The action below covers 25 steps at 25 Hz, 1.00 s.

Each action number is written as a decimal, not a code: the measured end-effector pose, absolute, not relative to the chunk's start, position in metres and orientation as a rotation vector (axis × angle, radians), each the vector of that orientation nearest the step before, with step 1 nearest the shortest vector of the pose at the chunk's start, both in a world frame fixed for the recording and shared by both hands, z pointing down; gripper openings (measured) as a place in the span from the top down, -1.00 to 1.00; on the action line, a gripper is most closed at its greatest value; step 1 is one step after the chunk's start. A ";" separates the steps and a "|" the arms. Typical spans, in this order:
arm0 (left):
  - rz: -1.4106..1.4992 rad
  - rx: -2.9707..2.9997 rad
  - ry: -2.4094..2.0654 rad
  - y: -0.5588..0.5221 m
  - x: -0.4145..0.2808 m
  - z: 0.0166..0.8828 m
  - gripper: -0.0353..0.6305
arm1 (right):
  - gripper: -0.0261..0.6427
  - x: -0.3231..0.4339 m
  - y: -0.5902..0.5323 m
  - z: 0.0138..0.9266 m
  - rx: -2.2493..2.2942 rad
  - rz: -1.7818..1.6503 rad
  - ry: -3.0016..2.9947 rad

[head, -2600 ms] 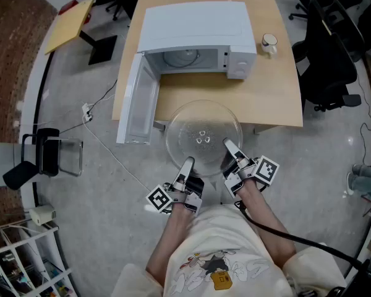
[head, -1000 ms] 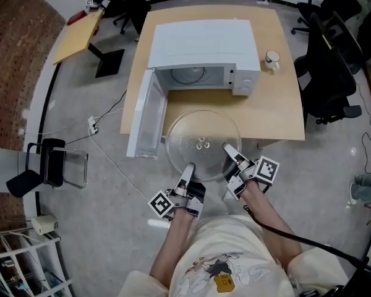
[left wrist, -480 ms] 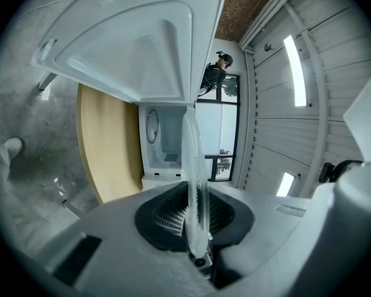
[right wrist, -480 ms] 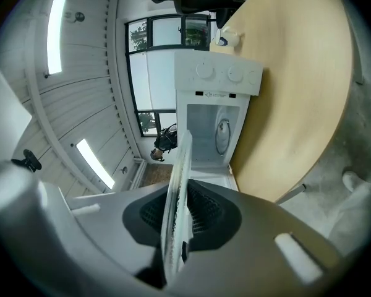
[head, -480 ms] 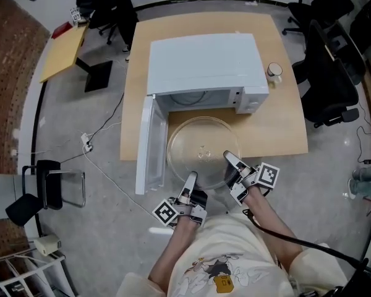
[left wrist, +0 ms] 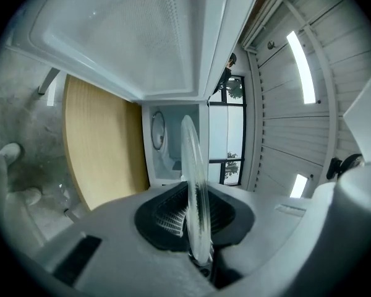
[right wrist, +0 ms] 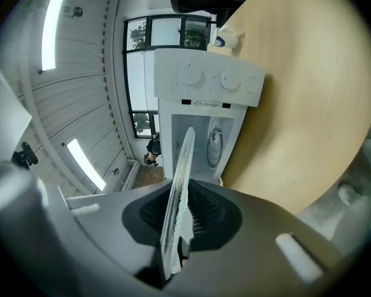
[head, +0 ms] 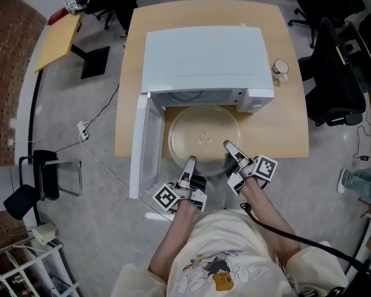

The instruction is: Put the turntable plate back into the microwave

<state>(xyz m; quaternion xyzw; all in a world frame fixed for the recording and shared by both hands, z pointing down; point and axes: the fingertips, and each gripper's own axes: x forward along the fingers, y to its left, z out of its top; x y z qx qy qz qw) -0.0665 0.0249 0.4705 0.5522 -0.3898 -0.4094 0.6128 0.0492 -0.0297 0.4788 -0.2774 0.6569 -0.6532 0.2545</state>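
- Clear glass turntable plate, round with moulded lugs at its centre, is held level over the tan wood counter. Its far rim is at the mouth of the white microwave.
- Left gripper pinches the near rim between ridged black pads. Its jaws have just been easing apart.
- Right gripper does likewise at the near-right rim.
- Microwave door stands open on the left.

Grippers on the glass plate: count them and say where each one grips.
2. The left gripper clamps the near rim of the turntable plate on its left side; the right gripper clamps the near rim on its right. No others are in view.
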 end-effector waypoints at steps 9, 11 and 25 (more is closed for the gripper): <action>-1.021 1.282 -1.039 -0.051 -0.072 0.510 0.79 | 0.77 0.051 -0.082 0.520 -0.787 -1.789 1.791; -1.057 1.259 -1.055 -0.062 -0.079 0.519 0.79 | 0.77 0.043 -0.092 0.524 -0.765 -1.791 1.833; -1.131 1.288 -1.065 -0.135 -0.104 0.549 0.78 | 0.78 0.019 -0.165 0.554 -0.777 -1.758 1.827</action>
